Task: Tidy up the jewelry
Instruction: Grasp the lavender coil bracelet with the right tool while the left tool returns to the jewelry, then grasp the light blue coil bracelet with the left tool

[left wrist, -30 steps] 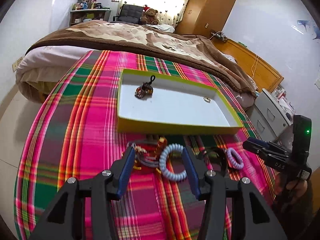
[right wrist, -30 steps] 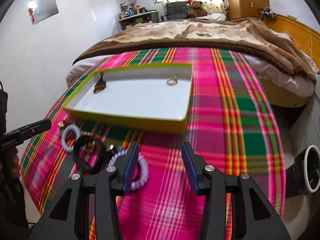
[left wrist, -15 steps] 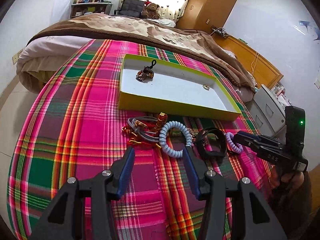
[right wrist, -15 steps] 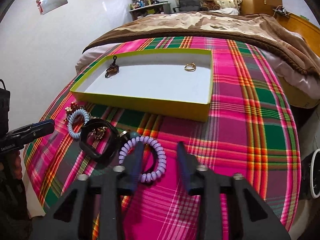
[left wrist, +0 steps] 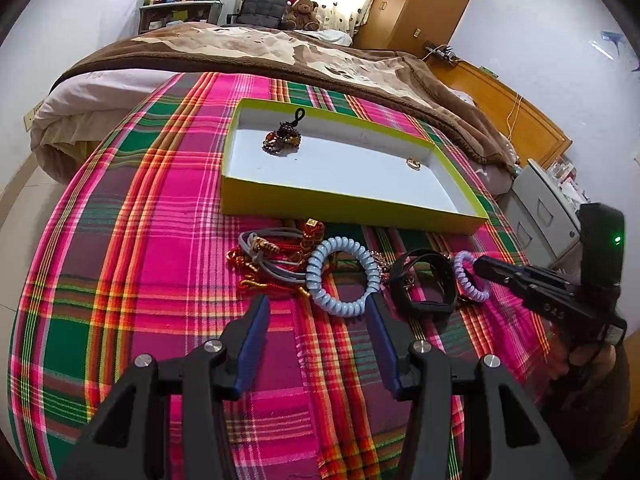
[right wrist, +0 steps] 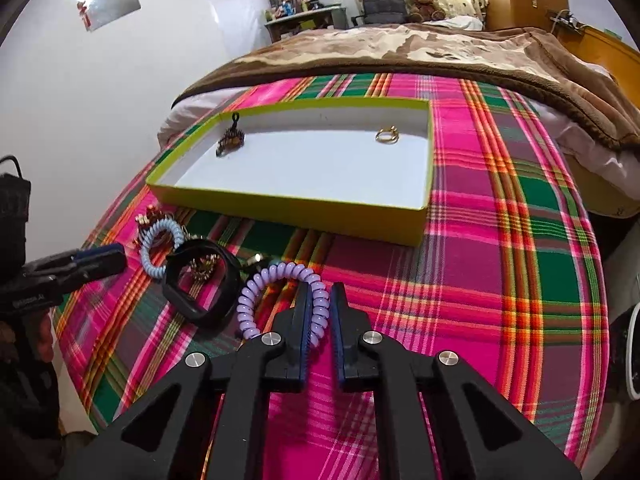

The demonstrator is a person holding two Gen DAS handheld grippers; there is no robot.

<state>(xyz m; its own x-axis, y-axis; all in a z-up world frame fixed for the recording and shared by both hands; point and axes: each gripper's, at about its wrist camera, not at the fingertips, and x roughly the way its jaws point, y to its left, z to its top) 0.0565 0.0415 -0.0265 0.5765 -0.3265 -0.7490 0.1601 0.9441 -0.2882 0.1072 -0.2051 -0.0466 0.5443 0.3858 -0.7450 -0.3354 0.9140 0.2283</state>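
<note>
A yellow-green tray [left wrist: 352, 208] [right wrist: 288, 208] with a white floor holds a beaded charm [left wrist: 281, 141] [right wrist: 230, 140] and a gold ring [left wrist: 413, 163] [right wrist: 387, 135]. In front of it lie a pale blue coil band [left wrist: 344, 276] [right wrist: 154, 246], a black strap [left wrist: 424, 284] [right wrist: 200, 284], red and grey cords [left wrist: 268, 260] and a purple coil band [right wrist: 276, 296] [left wrist: 470, 276]. My right gripper [right wrist: 319, 290] is shut on the purple coil band's near side. My left gripper [left wrist: 318, 308] is open, just short of the blue coil band.
The jewelry lies on a pink, green and red plaid cloth [left wrist: 140, 240] over a table. A bed with a brown blanket [left wrist: 280, 52] stands behind it. A grey drawer unit [left wrist: 540, 204] stands at the right edge.
My right gripper has closed on the purple coil band. My left gripper has pulled back and risen, so the tray and the jewelry now sit farther ahead.
</note>
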